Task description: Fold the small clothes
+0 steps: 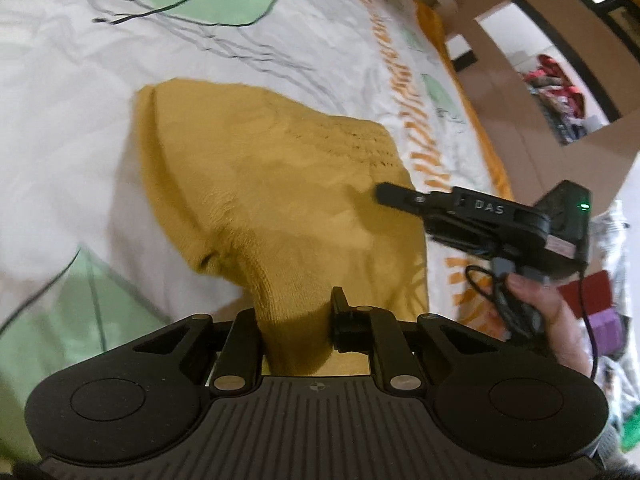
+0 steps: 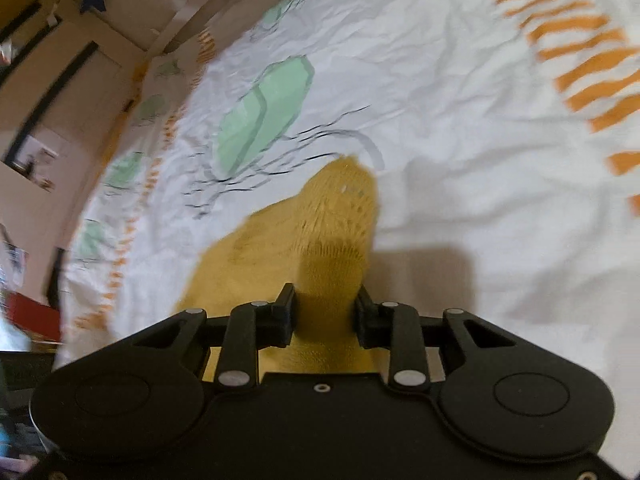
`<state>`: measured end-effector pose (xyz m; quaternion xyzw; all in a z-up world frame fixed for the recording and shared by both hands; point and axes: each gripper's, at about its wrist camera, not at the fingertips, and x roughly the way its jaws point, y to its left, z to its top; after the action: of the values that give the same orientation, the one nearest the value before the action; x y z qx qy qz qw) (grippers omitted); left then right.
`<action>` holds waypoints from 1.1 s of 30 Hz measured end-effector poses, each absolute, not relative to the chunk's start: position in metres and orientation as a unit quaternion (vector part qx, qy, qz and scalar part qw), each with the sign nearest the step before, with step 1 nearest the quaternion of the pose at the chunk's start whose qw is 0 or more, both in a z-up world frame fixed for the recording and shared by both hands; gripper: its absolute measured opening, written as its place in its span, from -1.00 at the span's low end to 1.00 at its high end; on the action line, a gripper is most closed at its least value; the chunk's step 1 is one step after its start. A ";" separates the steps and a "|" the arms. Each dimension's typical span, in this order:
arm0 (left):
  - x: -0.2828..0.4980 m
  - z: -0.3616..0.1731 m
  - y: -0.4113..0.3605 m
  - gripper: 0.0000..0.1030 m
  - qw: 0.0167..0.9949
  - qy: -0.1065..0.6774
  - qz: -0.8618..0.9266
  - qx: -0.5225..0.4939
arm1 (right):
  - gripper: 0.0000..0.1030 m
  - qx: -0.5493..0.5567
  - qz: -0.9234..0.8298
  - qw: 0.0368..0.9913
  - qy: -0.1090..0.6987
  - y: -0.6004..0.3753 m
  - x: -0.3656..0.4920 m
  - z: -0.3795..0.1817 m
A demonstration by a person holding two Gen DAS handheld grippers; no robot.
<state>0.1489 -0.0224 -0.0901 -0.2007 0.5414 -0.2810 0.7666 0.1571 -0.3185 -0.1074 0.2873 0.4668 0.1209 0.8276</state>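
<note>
The yellow knit garment (image 1: 256, 184) lies partly on the bedspread (image 1: 60, 92) and partly lifted; one gathered edge of it runs straight back between the jaws of the left gripper (image 1: 296, 312), which are drawn close and clamped on the knit, and another bunch of the same cloth (image 2: 332, 216) rises into the right gripper (image 2: 326, 308), whose jaws stand a little wider yet press on the fabric from both sides; ahead of the left jaws the body of the garment spreads out in a broad, loosely doubled sheet, its openwork band lying to the far right of them, beside the right gripper (image 1: 384, 194) as seen from the left wrist; ahead of the right jaws only a narrow tongue of openwork knit reaches onto the white cloth; beyond that, green leaf prints and orange dashes cover the bedspread, with a person's hand (image 1: 536, 300) on the right tool's handle and cluttered room at the edges; judging by this, a fold is under way rather than finished: both corners are gripped and carried, no neat rectangle shows yet, and laying down, smoothing and any further folds appear to remain
</note>
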 end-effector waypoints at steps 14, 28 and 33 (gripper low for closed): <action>0.099 -0.104 -0.021 -0.48 0.841 0.493 -0.191 -0.114 | 0.09 0.211 0.079 0.885 0.407 -0.321 0.144 -0.118; 0.105 -0.060 -0.037 -0.49 0.923 0.366 -0.120 -0.030 | 0.29 0.131 0.098 0.930 0.331 -0.308 0.125 -0.091; 0.143 -0.071 -0.050 -0.49 0.919 0.379 -0.112 -0.011 | 0.29 0.124 0.094 0.928 0.340 -0.302 0.141 -0.099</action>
<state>0.1430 -0.0505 -0.0710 -0.0107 0.3785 -0.1118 0.9188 0.1409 -0.3024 -0.0993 0.1240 0.3398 0.0943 0.9275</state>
